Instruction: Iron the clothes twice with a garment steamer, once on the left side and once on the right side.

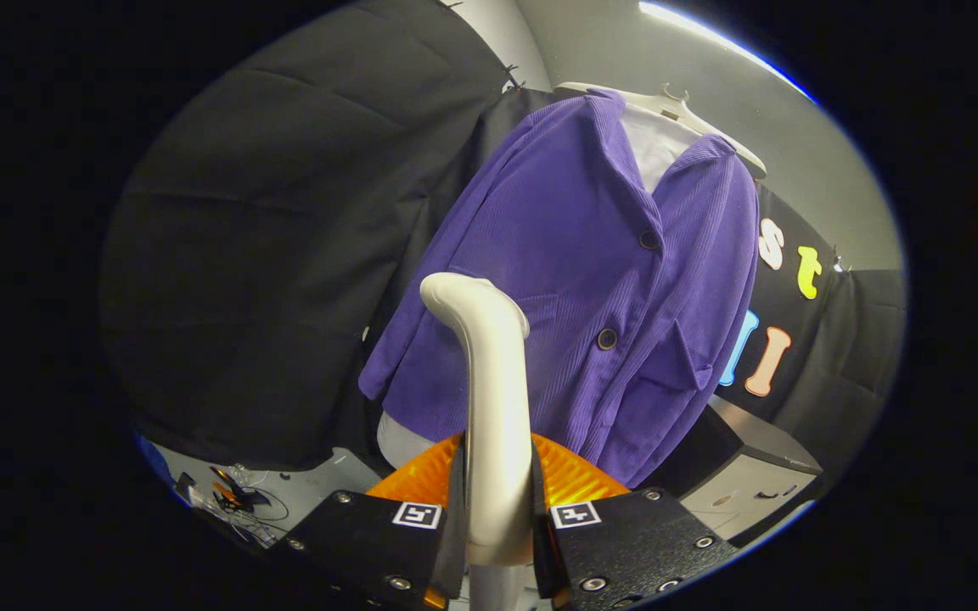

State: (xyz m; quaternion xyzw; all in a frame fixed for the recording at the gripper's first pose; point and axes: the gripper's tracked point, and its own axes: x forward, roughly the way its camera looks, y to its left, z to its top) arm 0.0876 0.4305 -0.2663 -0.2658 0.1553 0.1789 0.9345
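Observation:
A purple corduroy jacket (pixel 574 280) with dark buttons hangs on a white hanger (pixel 676 106) over a white shirt, just beyond my fingers. My gripper (pixel 496 518) is shut on the handle of the cream garment steamer (pixel 489 382). The steamer rises between the fingers and its curved head points at the jacket's lower left panel, close to the cloth. Whether the head touches the fabric I cannot tell.
A grey cabinet (pixel 752 484) stands below the jacket to the right. Black cloth walls the booth to the left and behind. Cables and small parts (pixel 234 501) lie on a surface at lower left.

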